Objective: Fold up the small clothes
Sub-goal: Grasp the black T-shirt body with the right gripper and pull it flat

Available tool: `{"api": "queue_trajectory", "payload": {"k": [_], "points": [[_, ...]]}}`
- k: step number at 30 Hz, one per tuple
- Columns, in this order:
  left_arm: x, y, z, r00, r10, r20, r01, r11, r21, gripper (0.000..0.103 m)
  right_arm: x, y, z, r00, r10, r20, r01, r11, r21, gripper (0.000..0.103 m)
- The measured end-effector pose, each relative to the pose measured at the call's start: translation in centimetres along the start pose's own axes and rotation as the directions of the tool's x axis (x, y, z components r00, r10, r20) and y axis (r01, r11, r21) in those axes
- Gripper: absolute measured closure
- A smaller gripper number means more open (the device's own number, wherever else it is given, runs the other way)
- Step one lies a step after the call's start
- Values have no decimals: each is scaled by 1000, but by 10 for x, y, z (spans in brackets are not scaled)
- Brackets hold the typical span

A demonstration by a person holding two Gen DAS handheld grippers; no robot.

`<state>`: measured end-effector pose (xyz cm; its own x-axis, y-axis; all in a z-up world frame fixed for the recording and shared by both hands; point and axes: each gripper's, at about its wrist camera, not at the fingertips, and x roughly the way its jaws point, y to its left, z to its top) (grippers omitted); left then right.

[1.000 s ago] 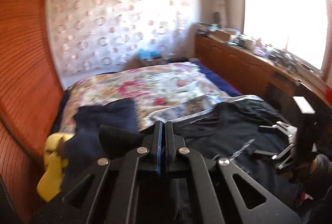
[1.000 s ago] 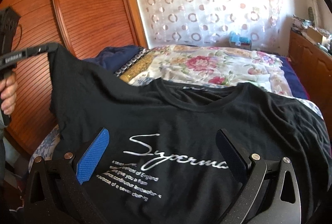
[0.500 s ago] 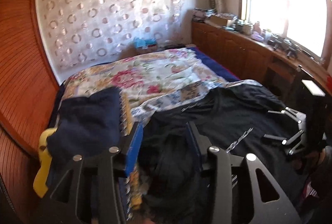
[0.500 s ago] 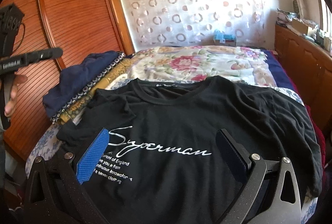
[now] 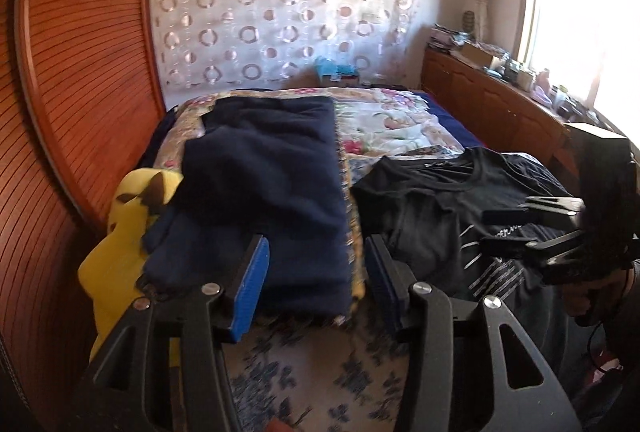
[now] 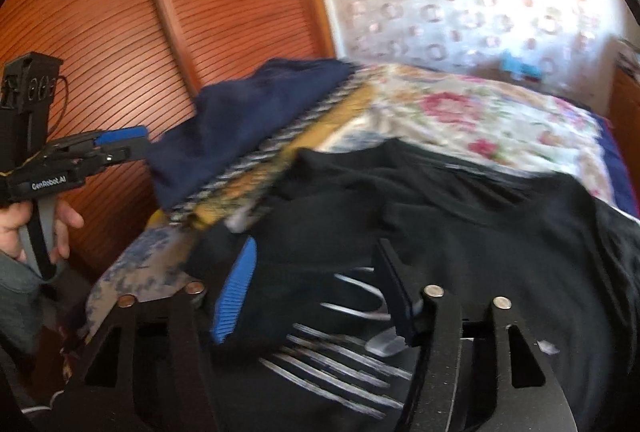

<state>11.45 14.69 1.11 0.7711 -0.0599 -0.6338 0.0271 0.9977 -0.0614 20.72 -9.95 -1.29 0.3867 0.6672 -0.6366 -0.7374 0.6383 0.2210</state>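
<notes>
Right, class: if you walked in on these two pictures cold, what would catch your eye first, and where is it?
The black T-shirt with white lettering, spread over the near end of the bed, draws the eye, with the right gripper closing just above its print. Left of it lies a folded navy garment, a yellow plush toy peeping out beside it against the wooden wall. The left gripper is opening in front of the navy garment, holding nothing.

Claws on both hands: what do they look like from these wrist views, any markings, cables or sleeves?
Both are black, angular two-finger frames with silver rivets. The left claw has ribbed blue pads; its side reads "GenRobot.AI", a black box sits on top, a thin cable trails behind and a grey sleeve shows. The right claw has one blue pad and one dark one.
</notes>
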Motion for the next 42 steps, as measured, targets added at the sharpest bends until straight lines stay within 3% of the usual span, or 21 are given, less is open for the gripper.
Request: {"api": "queue_trajectory", "payload": {"k": [8,12,14,17,21,25,29,32,34,35,38,42], "points": [[-8,24,-25,1000,19,3,-19,999,-49,54,83,61,16,976,145,-163,-157,986,-64,63],[-7,28,-36,1000,18,-10,-18,998,-62,54,110,76,9,964,126,-232,-153,983,-99,74],[-6,27,-39,1000,12,-15,-13,998,-61,54,117,76,3,963,100,-252,-130,986,-108,93],[-3,23,-43,1000,-10,-21,9,998,-57,54,110,70,1,968,111,-227,-134,987,-89,98],[2,12,-44,999,-42,-21,41,998,-47,54,68,61,4,984,135,-114,-141,989,-52,99],[8,-5,-47,997,-68,-22,67,998,-16,54,23,51,-9,994,103,-29,-103,995,-5,99],[19,-25,-49,993,-107,-43,108,994,16,54,-7,33,-26,999,42,-13,-41,998,41,99],[27,-40,-52,990,-127,-64,130,991,42,54,-18,25,-43,998,-47,-51,50,997,62,98],[35,-49,-55,987,-135,-82,140,989,56,54,-20,20,-54,992,-102,-71,106,992,67,91],[38,-51,-56,987,-134,-89,139,988,61,54,-23,16,-55,991,-112,-76,117,990,73,80],[48,-55,-60,988,-107,-113,116,990,81,54,-27,5,-58,987,-149,-68,155,984,92,62],[62,-59,-68,986,-71,-148,85,992,92,54,-28,-2,-42,986,-164,-34,166,983,84,62]]}}
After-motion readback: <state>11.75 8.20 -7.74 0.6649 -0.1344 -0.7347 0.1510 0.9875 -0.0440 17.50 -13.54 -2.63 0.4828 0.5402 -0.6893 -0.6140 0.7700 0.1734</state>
